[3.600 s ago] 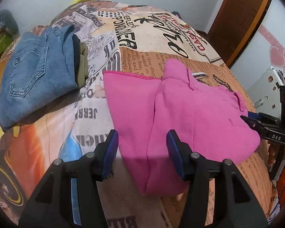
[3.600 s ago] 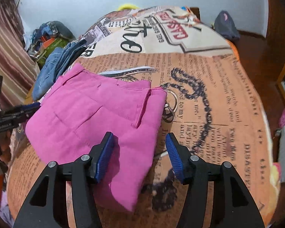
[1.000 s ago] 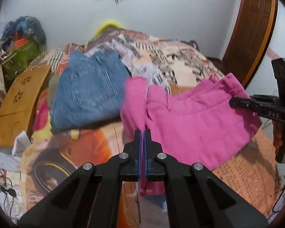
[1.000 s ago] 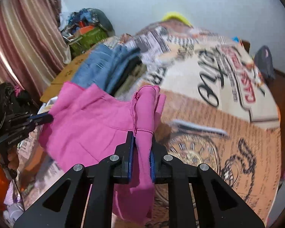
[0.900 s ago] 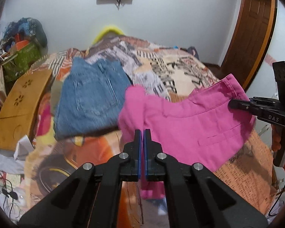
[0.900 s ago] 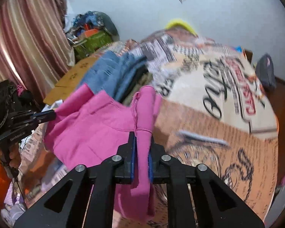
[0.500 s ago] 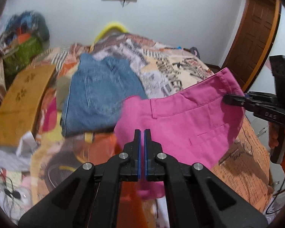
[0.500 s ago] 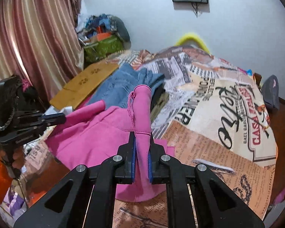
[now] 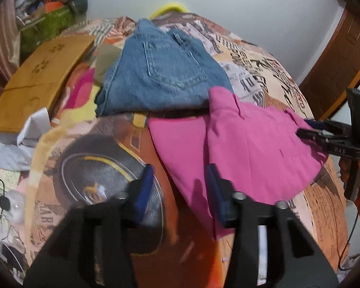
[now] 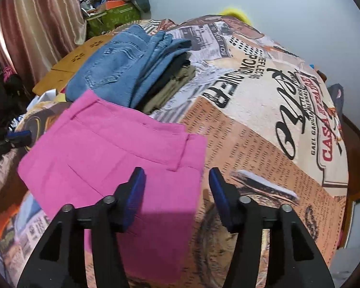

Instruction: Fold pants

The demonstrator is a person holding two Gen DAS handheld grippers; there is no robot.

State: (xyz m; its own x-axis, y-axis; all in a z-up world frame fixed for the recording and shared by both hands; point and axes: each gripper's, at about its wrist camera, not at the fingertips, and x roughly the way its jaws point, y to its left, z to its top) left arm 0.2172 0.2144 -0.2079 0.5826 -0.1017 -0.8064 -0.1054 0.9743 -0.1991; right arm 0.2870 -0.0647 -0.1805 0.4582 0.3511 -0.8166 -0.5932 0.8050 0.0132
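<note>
Both tools gape; pink pants (image 10: 112, 148) lie folded.

The room is bright with soft light. Edges bend and go dark. Near the jeans (image 9: 160, 72) it looks maybe blurry.

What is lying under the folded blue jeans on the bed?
Under the blue jeans the edges of a dark garment and an olive one show, stacked on the bed cover. How these are folded is hidden.
</note>
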